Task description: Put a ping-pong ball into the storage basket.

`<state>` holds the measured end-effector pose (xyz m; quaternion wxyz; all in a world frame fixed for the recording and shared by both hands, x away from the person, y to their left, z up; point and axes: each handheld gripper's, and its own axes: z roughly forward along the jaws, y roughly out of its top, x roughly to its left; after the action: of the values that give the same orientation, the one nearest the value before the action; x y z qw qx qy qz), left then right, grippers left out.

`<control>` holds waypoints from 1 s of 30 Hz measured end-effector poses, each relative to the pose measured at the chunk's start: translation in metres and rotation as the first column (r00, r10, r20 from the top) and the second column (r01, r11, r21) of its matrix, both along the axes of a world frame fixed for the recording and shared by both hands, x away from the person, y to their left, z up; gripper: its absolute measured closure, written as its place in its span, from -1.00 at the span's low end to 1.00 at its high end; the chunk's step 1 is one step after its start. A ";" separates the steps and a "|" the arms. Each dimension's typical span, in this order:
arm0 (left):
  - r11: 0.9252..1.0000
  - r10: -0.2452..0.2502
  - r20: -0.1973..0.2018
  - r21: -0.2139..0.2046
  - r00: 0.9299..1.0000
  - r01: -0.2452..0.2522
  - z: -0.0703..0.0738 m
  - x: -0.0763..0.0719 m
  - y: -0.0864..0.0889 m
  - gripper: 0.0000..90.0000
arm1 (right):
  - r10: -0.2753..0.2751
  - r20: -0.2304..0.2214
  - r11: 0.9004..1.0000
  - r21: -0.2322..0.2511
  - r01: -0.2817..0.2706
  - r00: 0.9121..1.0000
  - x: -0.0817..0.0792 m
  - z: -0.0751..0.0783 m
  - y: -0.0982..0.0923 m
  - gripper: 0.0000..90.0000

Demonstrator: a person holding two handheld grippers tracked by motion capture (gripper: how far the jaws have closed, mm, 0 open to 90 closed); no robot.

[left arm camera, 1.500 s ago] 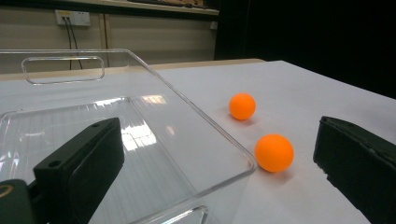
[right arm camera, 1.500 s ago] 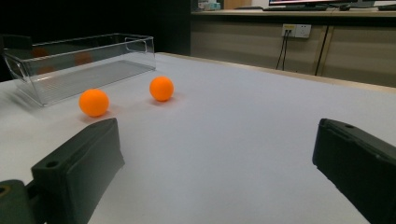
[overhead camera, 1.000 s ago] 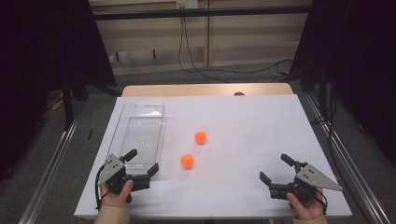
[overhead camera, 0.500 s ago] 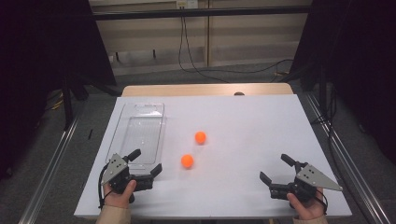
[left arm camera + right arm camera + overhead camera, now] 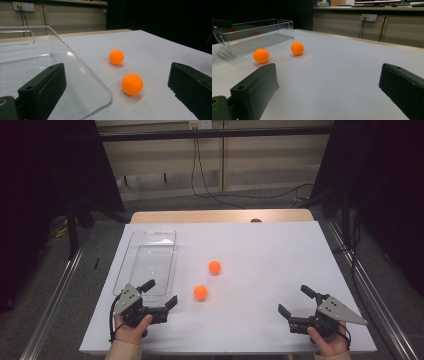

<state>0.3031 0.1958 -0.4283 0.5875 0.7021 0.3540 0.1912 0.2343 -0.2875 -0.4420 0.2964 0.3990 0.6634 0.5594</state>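
Observation:
Two orange balls lie on the white table (image 5: 260,255): the near ball (image 5: 200,292) (image 5: 132,84) (image 5: 261,55) and the far ball (image 5: 214,266) (image 5: 116,56) (image 5: 297,48). A clear plastic tray (image 5: 150,262) (image 5: 37,75) (image 5: 249,32) sits empty at the left. My left gripper (image 5: 160,292) (image 5: 115,97) is open at the tray's near end, its left jaw over the tray corner, with the near ball a short way ahead. At the front right my right gripper (image 5: 296,301) (image 5: 327,95) is open and holds nothing, pointing toward the balls.
The table's front edge runs just under both hands. Metal rails (image 5: 55,295) flank the table on both sides. Cables (image 5: 210,180) hang against the far wall, beyond a wooden strip (image 5: 220,216) at the table's back edge.
My left gripper has drifted slightly toward the front edge and to the right. The right gripper and both balls have stayed put.

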 end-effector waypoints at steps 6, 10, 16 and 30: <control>1.000 -0.007 -0.003 -0.005 1.000 0.007 0.001 -0.001 -0.005 -0.96 | 0.000 0.004 1.000 0.000 0.000 1.000 -0.001 0.001 0.000 -0.97; 1.000 -0.007 -0.005 -0.014 1.000 0.007 0.002 0.000 -0.007 -0.96 | 0.002 0.006 1.000 -0.002 -0.002 1.000 0.000 0.001 0.000 -0.96; 1.000 -0.009 -0.011 -0.008 1.000 0.009 0.004 0.002 -0.012 -0.96 | 0.002 0.008 1.000 0.000 -0.002 1.000 0.000 0.001 0.000 -0.96; 0.999 -0.036 -0.037 -0.018 0.999 0.036 0.007 0.005 -0.028 -0.96 | 0.003 0.009 1.000 0.003 -0.003 1.000 -0.001 0.002 0.000 -0.96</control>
<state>0.3084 0.1678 -0.4209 0.5901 0.7068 0.3539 0.1643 0.2336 -0.2878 -0.4400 0.2978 0.3958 0.6618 0.5627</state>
